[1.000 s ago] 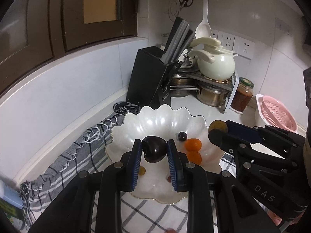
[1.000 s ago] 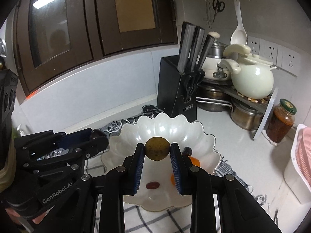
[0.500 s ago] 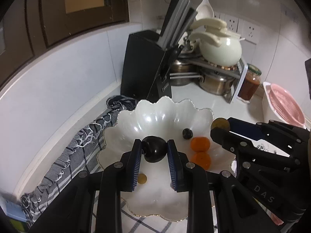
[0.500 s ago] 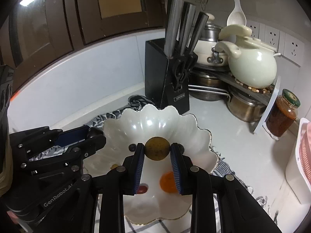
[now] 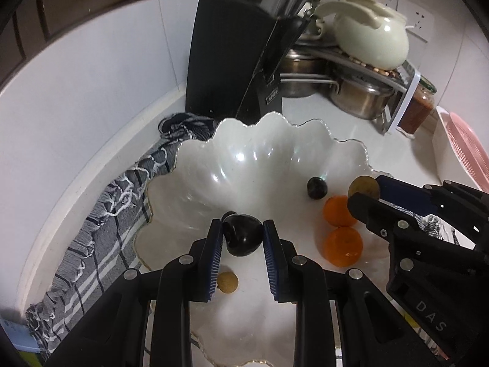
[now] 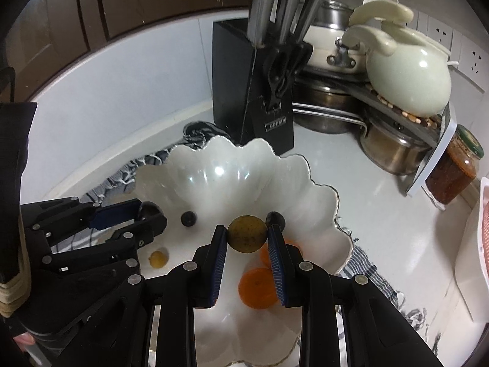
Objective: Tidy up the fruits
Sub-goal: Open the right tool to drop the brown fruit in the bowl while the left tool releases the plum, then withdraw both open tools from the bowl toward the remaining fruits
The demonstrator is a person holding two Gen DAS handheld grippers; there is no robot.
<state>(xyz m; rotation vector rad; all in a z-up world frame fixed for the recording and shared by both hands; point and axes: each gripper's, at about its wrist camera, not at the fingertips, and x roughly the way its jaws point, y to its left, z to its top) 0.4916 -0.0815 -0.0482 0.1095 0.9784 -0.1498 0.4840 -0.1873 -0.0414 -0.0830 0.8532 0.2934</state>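
Now the left gripper (image 5: 241, 238) has its fingers clamped on a dark plum (image 5: 243, 234), held over the white scalloped bowl (image 5: 244, 159). Beside it, the right gripper (image 6: 247, 238) pinches a yellow-brown round fruit (image 6: 247, 234) above the same bowl, where two oranges (image 5: 343, 246) and small fruits lie.

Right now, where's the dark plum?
The dark plum sits clamped between the left gripper's fingers, over the near-left part of the white scalloped bowl, left of the two oranges.
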